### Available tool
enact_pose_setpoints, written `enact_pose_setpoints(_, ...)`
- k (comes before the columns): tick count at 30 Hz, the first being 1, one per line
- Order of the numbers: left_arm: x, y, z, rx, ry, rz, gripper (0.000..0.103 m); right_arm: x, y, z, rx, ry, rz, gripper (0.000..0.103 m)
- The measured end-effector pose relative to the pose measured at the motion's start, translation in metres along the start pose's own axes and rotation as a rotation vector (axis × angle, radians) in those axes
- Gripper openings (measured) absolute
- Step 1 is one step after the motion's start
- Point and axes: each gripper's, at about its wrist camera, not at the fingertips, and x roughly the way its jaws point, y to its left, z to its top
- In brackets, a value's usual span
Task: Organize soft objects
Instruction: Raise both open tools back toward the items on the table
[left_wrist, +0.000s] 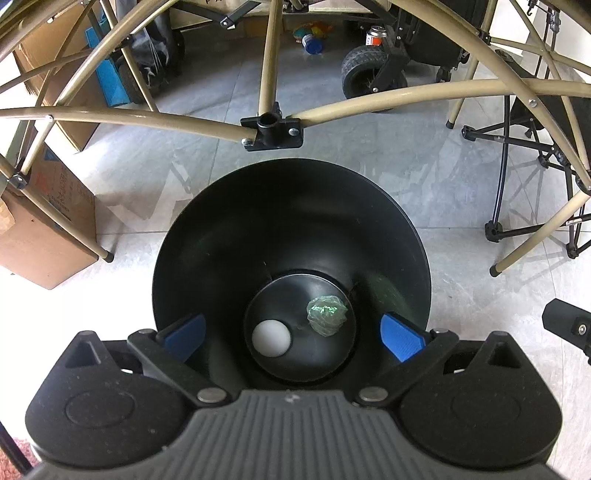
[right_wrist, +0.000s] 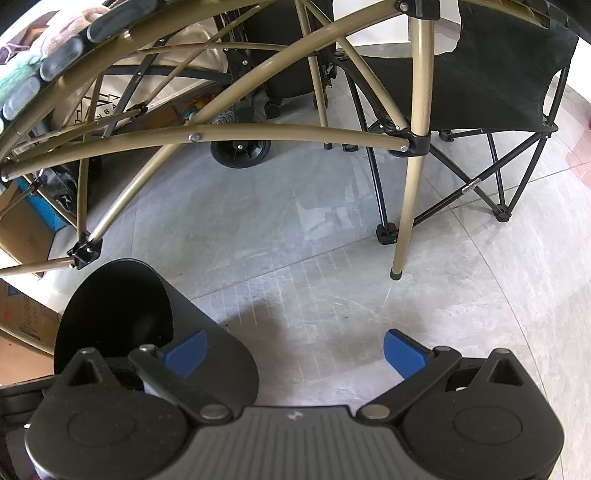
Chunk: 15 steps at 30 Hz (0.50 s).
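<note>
A black round bin (left_wrist: 207, 236) stands on the grey floor right under my left gripper (left_wrist: 293, 334). At its bottom lie a white ball (left_wrist: 271, 338) and a crumpled green, shiny wad (left_wrist: 327, 314), side by side and apart. The left gripper hangs over the bin's mouth, its blue pads wide apart and nothing between them. In the right wrist view the same bin (right_wrist: 110, 306) sits at lower left, partly behind the left finger. My right gripper (right_wrist: 295, 352) is open over bare floor, holding nothing. Soft toys (right_wrist: 22, 55) lie on a table top at the upper left edge.
Tan folding-table legs (left_wrist: 269, 62) and cross bars arch over the bin. Cardboard boxes (left_wrist: 44, 229) stand to the left, a black folding chair (right_wrist: 498, 74) to the right, a cart wheel (left_wrist: 364, 72) and small items behind. A tan leg's foot (right_wrist: 397, 273) rests on the floor ahead of the right gripper.
</note>
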Motion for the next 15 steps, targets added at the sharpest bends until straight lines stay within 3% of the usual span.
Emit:
enact_pose_setpoints(5,-0.008,0.002,-0.001,0.005,-0.027,0.005,0.103,-0.005,0.002,-0.001,-0.002,-0.009,0.002,0.102)
enact_pose_setpoints(15,-0.042,0.019,-0.002,0.003,-0.162,0.032,0.103,-0.032,0.017,-0.003,-0.024,-0.065,0.048,0.102)
